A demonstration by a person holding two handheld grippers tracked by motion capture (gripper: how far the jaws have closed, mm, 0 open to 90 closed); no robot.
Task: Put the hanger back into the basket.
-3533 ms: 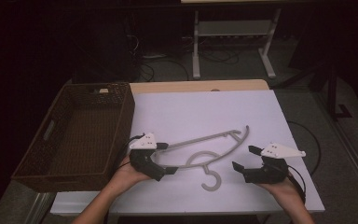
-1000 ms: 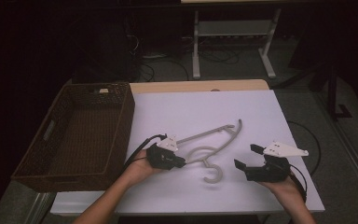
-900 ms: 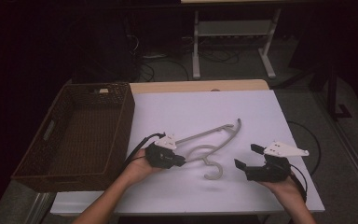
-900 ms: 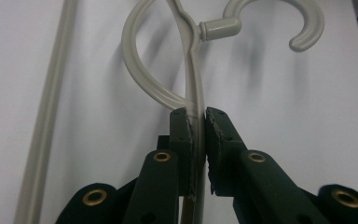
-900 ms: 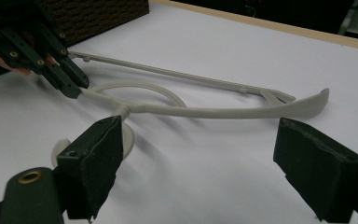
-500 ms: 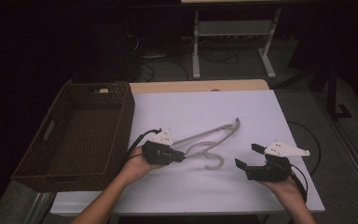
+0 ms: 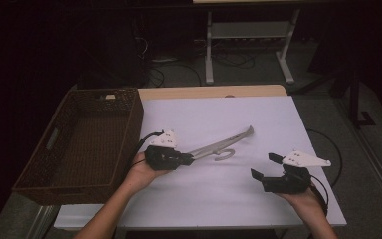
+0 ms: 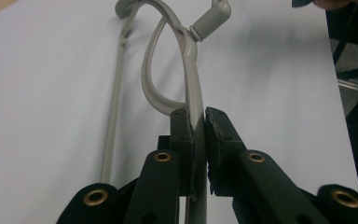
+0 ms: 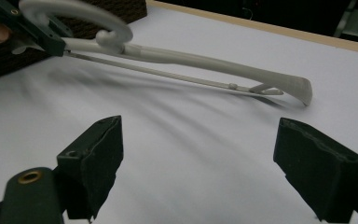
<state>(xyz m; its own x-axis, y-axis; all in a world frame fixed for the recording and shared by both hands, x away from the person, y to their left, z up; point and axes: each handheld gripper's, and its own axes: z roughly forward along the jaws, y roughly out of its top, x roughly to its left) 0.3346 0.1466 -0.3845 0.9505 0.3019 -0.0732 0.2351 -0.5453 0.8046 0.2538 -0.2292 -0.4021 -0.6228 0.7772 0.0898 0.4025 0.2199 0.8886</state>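
One end of the grey hanger is pinched between the pressed-together jaws of the left gripper at centre frame, tilted off the white tabletop (presumably for the basket at left), while the right gripper, lower right, is held with jaws spread, empty.

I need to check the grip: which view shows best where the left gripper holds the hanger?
The left gripper view: its pads clamp the hanger arm. The high view shows it small; the right gripper view, the far end.
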